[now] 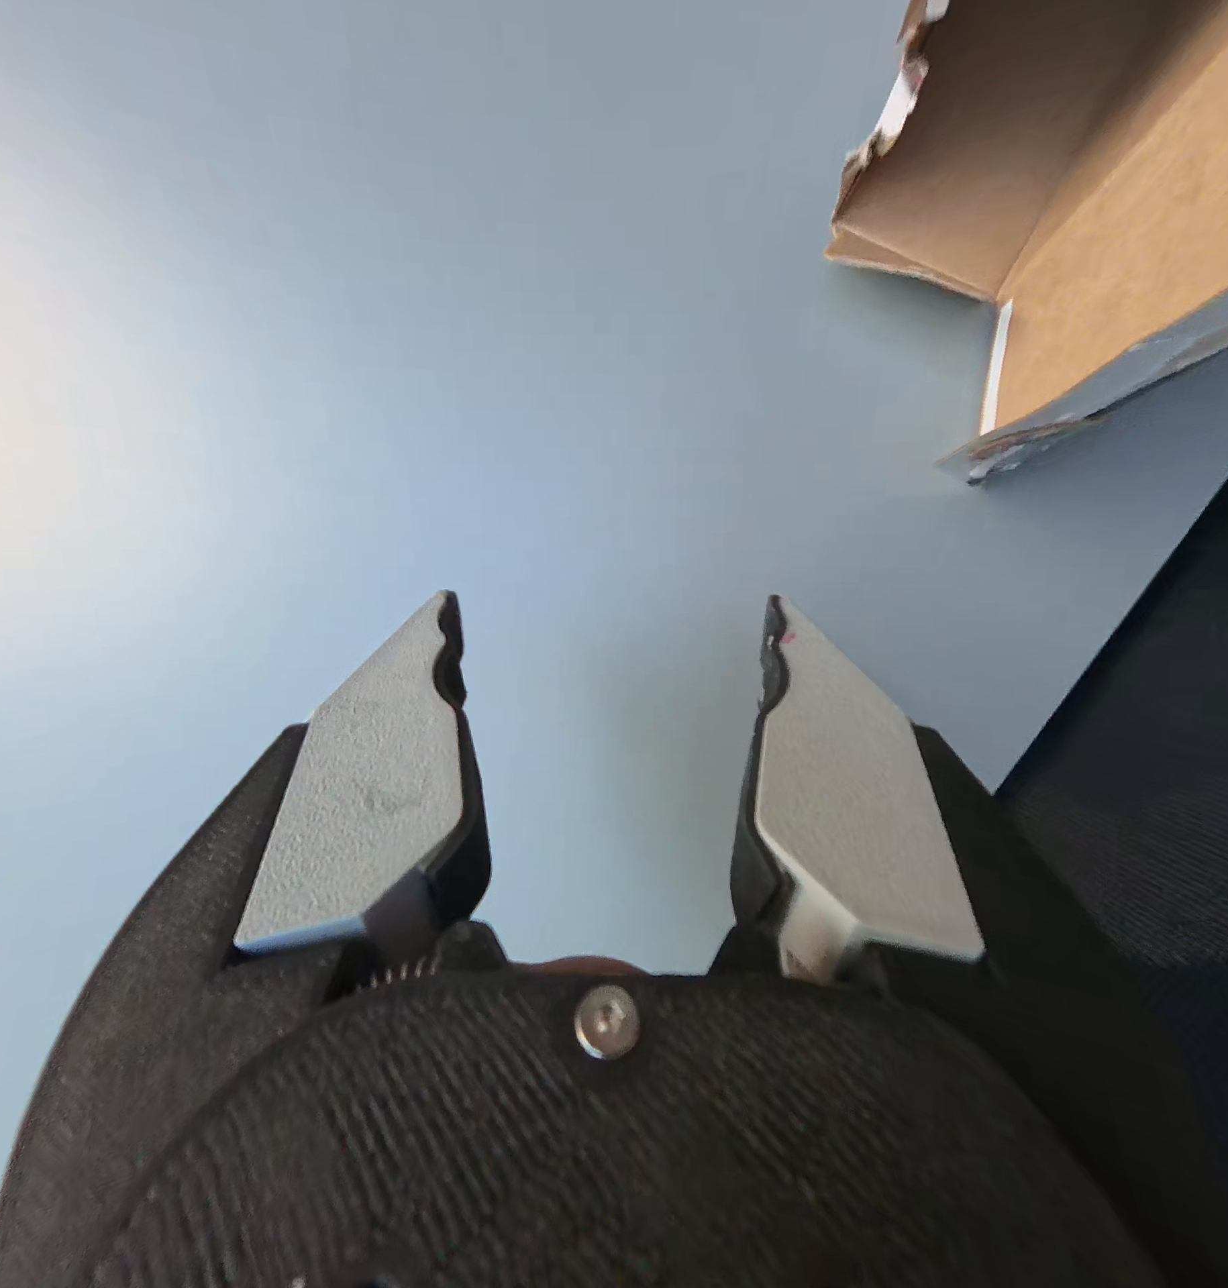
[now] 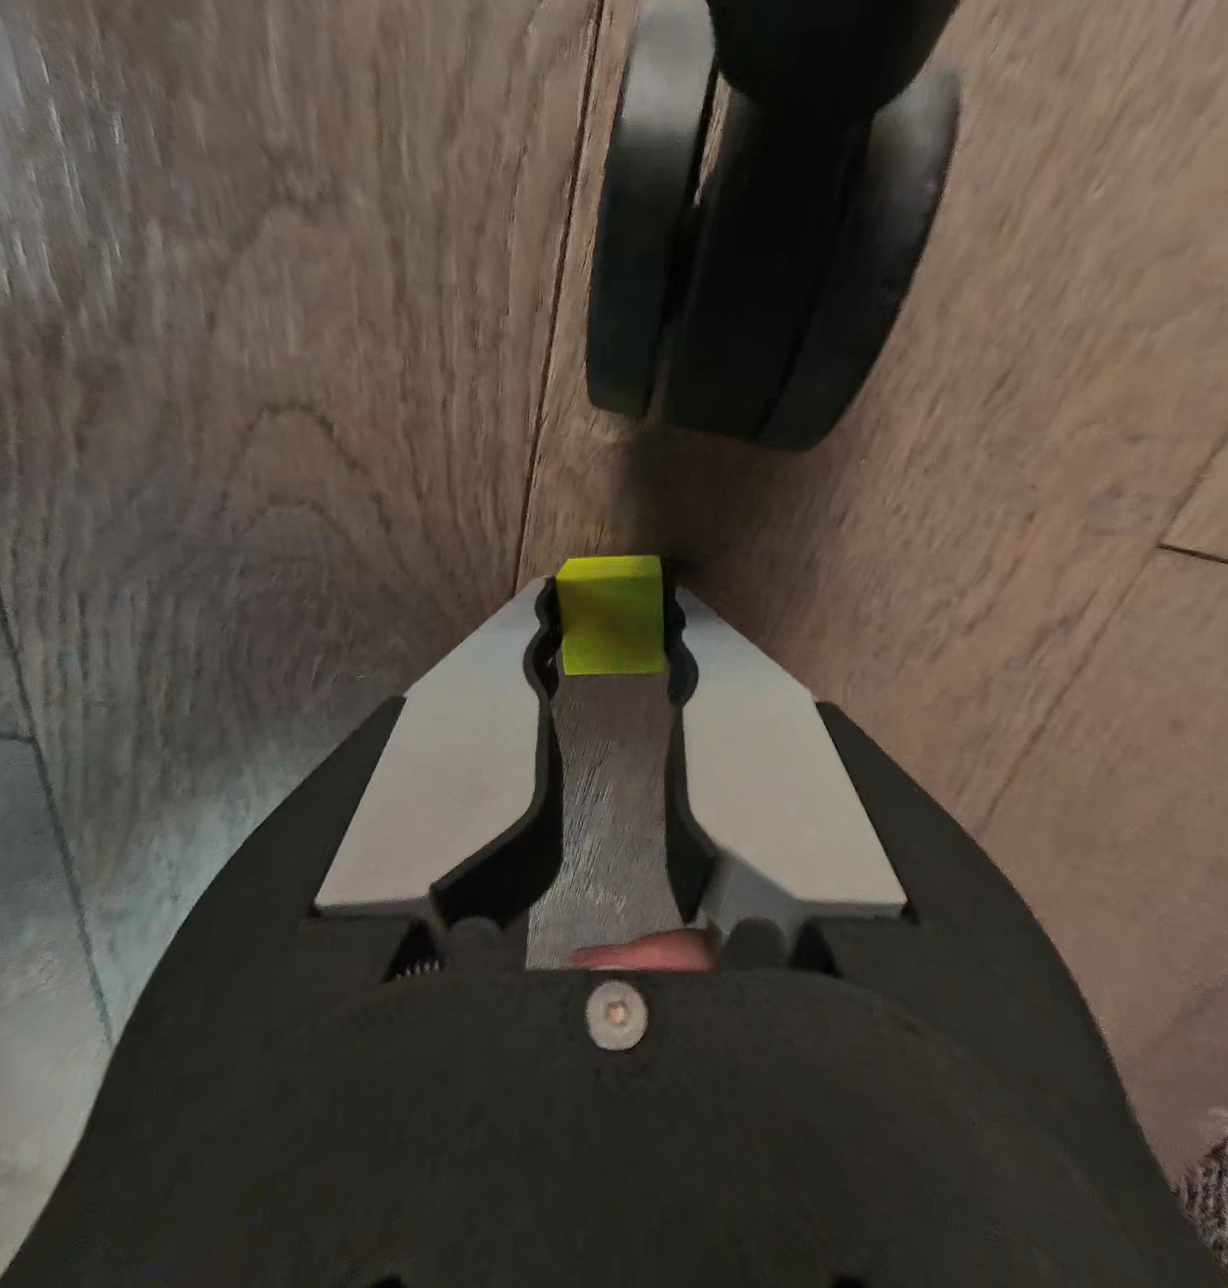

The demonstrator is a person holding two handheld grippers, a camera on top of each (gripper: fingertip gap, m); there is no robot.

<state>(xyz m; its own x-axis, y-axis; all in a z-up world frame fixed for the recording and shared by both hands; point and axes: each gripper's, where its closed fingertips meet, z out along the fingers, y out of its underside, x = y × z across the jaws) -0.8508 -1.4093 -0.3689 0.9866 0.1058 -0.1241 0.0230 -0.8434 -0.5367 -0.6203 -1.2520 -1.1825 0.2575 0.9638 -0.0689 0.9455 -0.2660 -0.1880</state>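
My right gripper (image 2: 612,613) is shut on a small yellow-green cube (image 2: 611,620); both black pads press its sides at the fingertips, just over a wooden plank floor (image 2: 283,418). My left gripper (image 1: 615,627) is open and empty, with its fingers spread over a plain pale blue-grey surface (image 1: 458,313). Nothing lies between its fingertips (image 1: 451,641). Neither gripper shows in the other's view.
A black twin-wheel chair caster (image 2: 757,244) stands on the floor just ahead of the cube. An open cardboard box (image 1: 1085,195) lies at the upper right in the left wrist view. A dark mesh surface (image 1: 1169,767) runs along the right edge there. The left gripper's tips are roughly 85 cm from the right gripper's.
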